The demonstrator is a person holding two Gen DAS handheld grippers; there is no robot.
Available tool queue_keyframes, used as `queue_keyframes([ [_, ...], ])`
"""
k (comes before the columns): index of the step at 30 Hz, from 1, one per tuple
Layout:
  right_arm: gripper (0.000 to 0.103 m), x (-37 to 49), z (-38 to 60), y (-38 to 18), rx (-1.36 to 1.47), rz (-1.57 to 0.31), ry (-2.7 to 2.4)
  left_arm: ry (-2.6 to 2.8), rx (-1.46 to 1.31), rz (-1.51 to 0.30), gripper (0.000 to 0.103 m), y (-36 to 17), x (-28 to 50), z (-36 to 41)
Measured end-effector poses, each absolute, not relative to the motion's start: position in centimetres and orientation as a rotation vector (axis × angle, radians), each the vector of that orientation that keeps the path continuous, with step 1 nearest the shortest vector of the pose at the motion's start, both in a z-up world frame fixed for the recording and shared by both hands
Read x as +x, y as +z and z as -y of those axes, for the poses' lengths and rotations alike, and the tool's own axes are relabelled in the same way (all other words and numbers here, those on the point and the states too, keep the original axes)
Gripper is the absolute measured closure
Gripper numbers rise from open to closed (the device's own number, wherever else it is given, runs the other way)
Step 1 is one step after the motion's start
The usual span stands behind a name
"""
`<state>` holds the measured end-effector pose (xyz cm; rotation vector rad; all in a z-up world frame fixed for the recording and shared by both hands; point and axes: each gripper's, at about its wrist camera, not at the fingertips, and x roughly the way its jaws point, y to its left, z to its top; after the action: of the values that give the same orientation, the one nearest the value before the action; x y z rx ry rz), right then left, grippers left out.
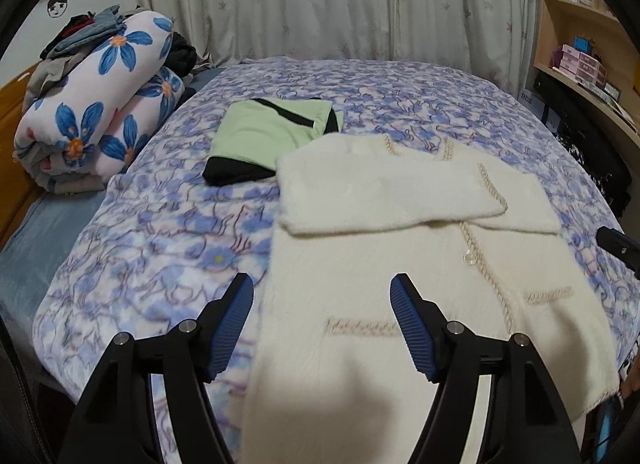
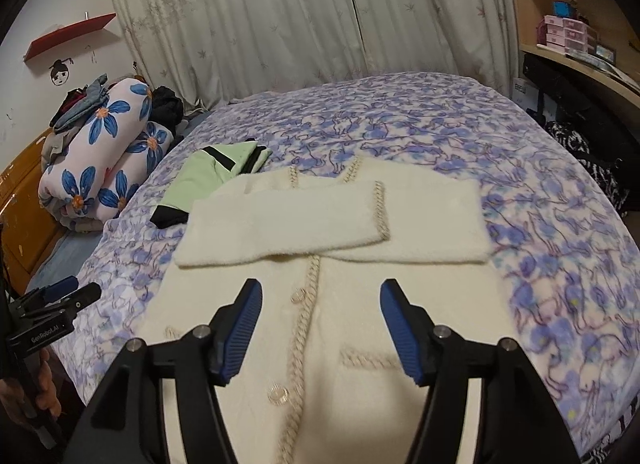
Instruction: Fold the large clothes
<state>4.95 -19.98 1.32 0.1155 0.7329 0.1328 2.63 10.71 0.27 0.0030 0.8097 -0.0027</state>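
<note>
Cardigan [image 2: 360,304] hem cut off below, far hand [image 2: 44,392] half hidden

1. Left gripper [image 1: 322,296]: jaws apart, nothing between the blue pads [image 1: 234,324], angled downward.
2. Right gripper [image 2: 320,300]: jaws apart, empty, angled downward.
3. In the right wrist view, a hand [image 2: 44,392] grips the left gripper's handle at the left edge.

The right tongs [image 2: 320,328] hang open above a cream cardigan [image 2: 320,304], sleeves folded across, on the bed [image 2: 560,264].
</note>
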Motion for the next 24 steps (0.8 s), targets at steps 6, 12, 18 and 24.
queue_keyframes([
  [6, 0.041, 2.2, 22.1, -0.5, 0.129, -0.763, 0.110, 0.008, -0.014, -0.858, 0.033, -1.9, 0.5, -12.0],
  [12, 0.041, -0.3, 24.9, -2.9, 0.133, -0.813, 0.073, 0.016, -0.032, -0.919, 0.033, -5.1, -1.5, -13.8],
  [18, 0.041, -2.2, 28.8, -4.4, 0.137, -0.846, 0.012, 0.028, -0.086, -1.021, 0.033, -9.1, -2.9, -16.6],
  [24, 0.041, -3.7, 33.8, -6.8, 0.150, -0.917, -0.061, 0.007, -0.207, -1.112, 0.033, -12.3, -3.4, -19.2],
])
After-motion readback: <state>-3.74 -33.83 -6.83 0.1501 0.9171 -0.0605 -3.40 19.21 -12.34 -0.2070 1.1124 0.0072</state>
